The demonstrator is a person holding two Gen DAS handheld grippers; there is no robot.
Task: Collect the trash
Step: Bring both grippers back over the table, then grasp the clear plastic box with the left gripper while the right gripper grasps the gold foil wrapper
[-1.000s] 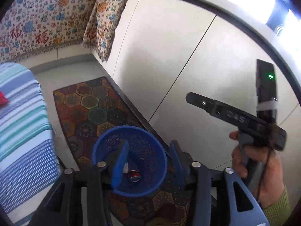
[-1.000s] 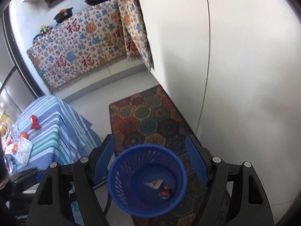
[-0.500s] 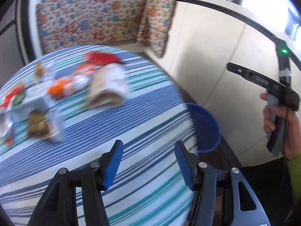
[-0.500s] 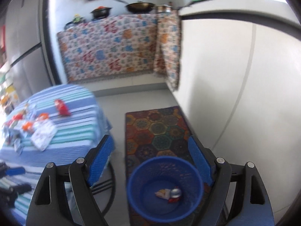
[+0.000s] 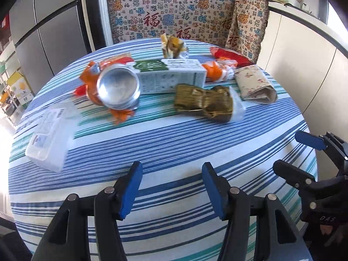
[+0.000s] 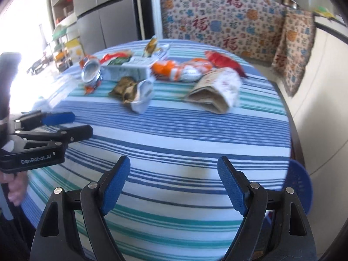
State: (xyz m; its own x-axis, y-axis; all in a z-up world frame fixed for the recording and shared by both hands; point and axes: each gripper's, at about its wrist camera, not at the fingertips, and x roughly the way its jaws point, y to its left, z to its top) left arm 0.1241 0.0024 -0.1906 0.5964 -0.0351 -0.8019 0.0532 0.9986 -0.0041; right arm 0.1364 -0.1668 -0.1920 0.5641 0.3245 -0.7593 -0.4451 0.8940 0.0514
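Both the left gripper [image 5: 171, 184] and right gripper [image 6: 174, 182] hover with fingers spread and empty over the near edge of the desk [image 5: 174, 148], likely lining up on the trash: can [image 5: 118, 92], carton [image 5: 171, 77] and wrappers [image 5: 204, 104] lying beyond

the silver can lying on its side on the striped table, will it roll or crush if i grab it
The can lies on its side with its round end facing the left wrist camera, so a sideways nudge would probably roll it. It looks like thin metal, likely empty and light, so a hard squeeze may dent it. The orange wrapper under it might drag along.
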